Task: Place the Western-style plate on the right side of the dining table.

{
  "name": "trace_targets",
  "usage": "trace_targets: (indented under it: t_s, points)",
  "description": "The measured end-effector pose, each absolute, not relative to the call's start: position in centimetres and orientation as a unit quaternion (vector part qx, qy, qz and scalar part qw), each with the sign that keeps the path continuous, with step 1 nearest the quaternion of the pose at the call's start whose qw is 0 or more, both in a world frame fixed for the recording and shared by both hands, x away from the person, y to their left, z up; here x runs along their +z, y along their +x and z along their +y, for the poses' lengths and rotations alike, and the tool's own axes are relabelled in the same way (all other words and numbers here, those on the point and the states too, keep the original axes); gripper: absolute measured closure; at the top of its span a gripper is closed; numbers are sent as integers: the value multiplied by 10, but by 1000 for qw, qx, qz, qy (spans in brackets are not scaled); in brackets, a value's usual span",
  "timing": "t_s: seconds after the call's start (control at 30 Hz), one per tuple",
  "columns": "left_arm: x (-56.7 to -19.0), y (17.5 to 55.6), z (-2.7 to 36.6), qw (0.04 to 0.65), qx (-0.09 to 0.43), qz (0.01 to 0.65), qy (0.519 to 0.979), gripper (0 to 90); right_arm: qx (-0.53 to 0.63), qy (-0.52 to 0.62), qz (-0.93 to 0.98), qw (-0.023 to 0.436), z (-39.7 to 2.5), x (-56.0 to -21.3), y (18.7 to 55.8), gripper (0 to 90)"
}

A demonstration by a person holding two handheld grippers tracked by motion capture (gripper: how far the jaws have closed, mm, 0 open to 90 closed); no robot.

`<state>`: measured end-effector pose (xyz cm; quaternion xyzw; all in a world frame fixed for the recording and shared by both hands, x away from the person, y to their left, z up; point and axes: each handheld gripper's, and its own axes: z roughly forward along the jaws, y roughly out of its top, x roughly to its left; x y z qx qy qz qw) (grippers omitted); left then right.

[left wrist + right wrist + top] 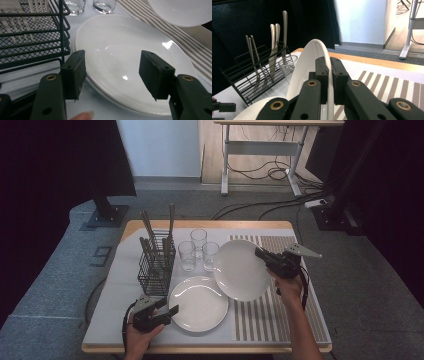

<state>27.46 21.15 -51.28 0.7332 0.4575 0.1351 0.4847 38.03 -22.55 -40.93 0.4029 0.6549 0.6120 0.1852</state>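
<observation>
The right hand-held gripper (263, 256) clenched the tilted plate (240, 270) by its rim; the left hand-held gripper (167, 308) was released beside the flat plate (198, 303).

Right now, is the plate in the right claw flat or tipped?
Tipped. The right claw is shut on the rim of the lifted plate, which stands nearly on edge in the right gripper view, above the striped mat.
</observation>
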Motion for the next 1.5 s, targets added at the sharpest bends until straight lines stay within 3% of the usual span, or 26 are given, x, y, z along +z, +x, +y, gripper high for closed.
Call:
trace_targets:
  t_s: [1.5]
  points:
    - [-513, 275, 213, 480, 135, 455, 738, 385, 594, 448, 636, 205, -266, -416, 394, 859]
